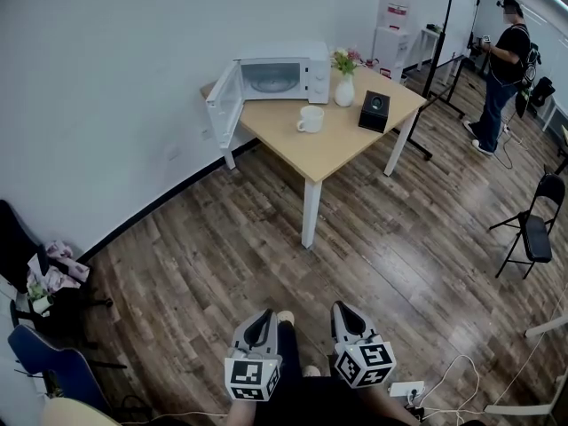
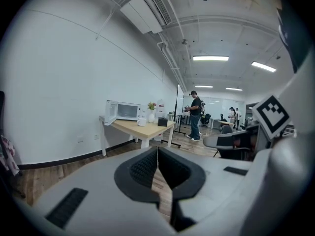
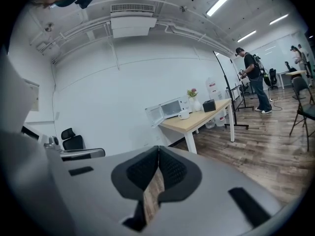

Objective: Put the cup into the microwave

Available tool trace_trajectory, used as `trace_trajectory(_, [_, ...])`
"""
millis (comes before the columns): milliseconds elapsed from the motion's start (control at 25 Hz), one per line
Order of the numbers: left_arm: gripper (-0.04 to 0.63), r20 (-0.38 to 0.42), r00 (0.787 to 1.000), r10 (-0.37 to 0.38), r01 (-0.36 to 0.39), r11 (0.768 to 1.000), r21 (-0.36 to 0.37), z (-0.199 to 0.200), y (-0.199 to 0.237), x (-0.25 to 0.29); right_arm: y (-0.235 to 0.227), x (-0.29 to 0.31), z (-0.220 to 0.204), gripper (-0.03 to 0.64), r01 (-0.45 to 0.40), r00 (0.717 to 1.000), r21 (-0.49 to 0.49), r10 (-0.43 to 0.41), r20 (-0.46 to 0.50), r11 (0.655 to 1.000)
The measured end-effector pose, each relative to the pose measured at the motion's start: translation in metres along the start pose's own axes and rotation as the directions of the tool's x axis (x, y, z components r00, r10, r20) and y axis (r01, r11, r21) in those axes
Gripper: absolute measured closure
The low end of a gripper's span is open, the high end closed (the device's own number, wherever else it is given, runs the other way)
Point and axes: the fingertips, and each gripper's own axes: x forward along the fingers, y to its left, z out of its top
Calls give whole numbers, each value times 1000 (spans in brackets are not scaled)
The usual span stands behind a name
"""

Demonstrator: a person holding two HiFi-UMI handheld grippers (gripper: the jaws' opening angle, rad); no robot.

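A white cup stands on a light wooden table across the room, just in front of a white microwave whose door hangs open to the left. The cup and the microwave also show small and far in the right gripper view, and the microwave in the left gripper view. Both grippers are far from the table, low at the bottom of the head view. My left gripper and my right gripper are shut, tips touching, holding nothing.
A vase of flowers and a black box share the table. A person stands at the back right. A folding chair is at the right, a power strip with cables lies on the wood floor, and chairs with clutter sit at the left.
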Motion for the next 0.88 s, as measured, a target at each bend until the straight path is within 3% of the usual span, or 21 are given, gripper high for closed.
trace_trajectory(360, [588, 6, 1000, -2, 3, 997, -74, 23, 37, 51, -14, 54, 20, 623, 20, 1000, -1, -20, -16, 1000])
trace_trajectory(880, [588, 1, 999, -43, 43, 998, -53, 62, 92, 118, -10, 137, 68, 623, 34, 999, -12, -34, 12, 999])
